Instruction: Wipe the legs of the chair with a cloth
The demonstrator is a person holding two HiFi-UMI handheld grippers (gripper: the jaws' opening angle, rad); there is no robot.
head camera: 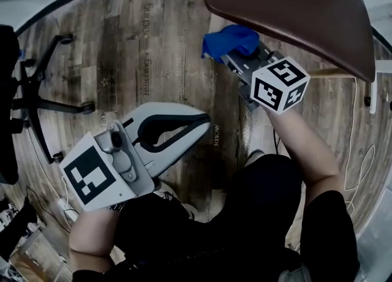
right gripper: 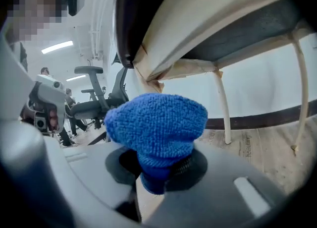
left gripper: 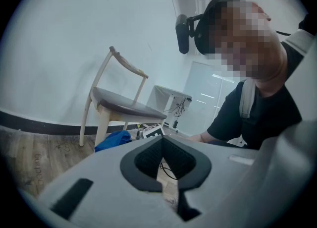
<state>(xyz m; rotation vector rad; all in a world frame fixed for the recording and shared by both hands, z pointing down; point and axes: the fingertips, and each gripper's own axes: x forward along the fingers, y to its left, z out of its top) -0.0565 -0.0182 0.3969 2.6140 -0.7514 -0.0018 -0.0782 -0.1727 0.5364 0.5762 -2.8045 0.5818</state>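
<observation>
A wooden chair with a brown seat [head camera: 294, 11] stands at the upper right of the head view. My right gripper [head camera: 245, 60] is shut on a bunched blue cloth [head camera: 229, 40], held just under the seat's front edge. In the right gripper view the blue cloth [right gripper: 156, 123] bulges out of the right gripper [right gripper: 158, 172], close below a seat corner; two pale legs [right gripper: 223, 108] stand beyond. I cannot tell whether cloth and wood touch. My left gripper [head camera: 205, 118] hangs lower left, shut with nothing in it. The left gripper view shows the whole chair [left gripper: 124, 105] and the cloth [left gripper: 113, 139] beyond the left gripper [left gripper: 162, 142].
A black office chair base [head camera: 43, 103] on castors stands at the left on the wood floor. Cables [head camera: 358, 152] trail over the floor at the right, near a white post [head camera: 372, 91]. More office chairs [right gripper: 94, 98] and a person stand far back.
</observation>
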